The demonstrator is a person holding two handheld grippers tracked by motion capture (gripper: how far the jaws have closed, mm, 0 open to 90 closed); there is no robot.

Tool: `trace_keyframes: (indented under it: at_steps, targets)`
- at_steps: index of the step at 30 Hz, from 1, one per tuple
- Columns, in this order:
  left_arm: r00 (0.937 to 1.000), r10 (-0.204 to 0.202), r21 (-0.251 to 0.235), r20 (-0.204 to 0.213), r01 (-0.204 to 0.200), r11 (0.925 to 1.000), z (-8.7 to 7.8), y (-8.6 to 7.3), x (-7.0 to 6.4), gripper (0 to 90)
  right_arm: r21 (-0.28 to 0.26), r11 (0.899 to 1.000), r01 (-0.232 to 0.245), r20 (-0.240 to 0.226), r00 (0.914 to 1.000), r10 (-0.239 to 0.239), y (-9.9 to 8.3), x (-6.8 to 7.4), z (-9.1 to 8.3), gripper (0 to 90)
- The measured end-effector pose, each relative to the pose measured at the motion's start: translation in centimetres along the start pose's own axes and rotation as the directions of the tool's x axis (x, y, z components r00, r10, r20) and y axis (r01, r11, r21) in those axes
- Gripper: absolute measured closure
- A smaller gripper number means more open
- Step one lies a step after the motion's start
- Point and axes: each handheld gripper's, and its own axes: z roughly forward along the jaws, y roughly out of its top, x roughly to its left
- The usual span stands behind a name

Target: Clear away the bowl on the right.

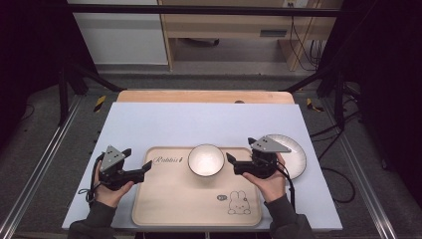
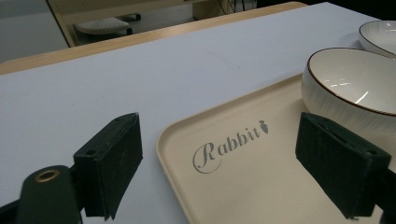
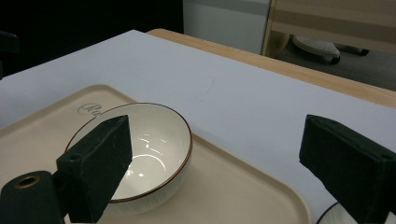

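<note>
Since both grippers stand with jaws spread and empty, we treat the bowl as the thing to be taken. Nearest us, the left gripper hovers at the tray's left rim, pointing right across the "Rabbit" lettering. The right gripper sits just beside the bowl, pointing left at its rim. The bowl rests upright on the tray's far edge, between the two grippers, with the right one clearly nearer. Farther right, a plate lies on the bench, off the tray. We judge the right gripper better placed to close on the bowl's rim.
</note>
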Motion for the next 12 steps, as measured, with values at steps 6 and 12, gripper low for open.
trace_keyframes:
  at_steps: [6,12]
  targets:
    - [1.0000,-0.002,-0.004,0.003,0.002,1.0000,-0.1,0.0,0.1,14.2,-0.010,1.000,-0.011,0.016,0.9998,0.012,-1.0,-0.6,-1.1,9.1]
    - [1.0000,-0.005,-0.002,0.006,0.005,1.0000,0.1,-0.2,0.1,14.2,-0.005,1.000,-0.016,0.029,0.9995,0.016,-1.7,-1.1,-1.6,9.1]
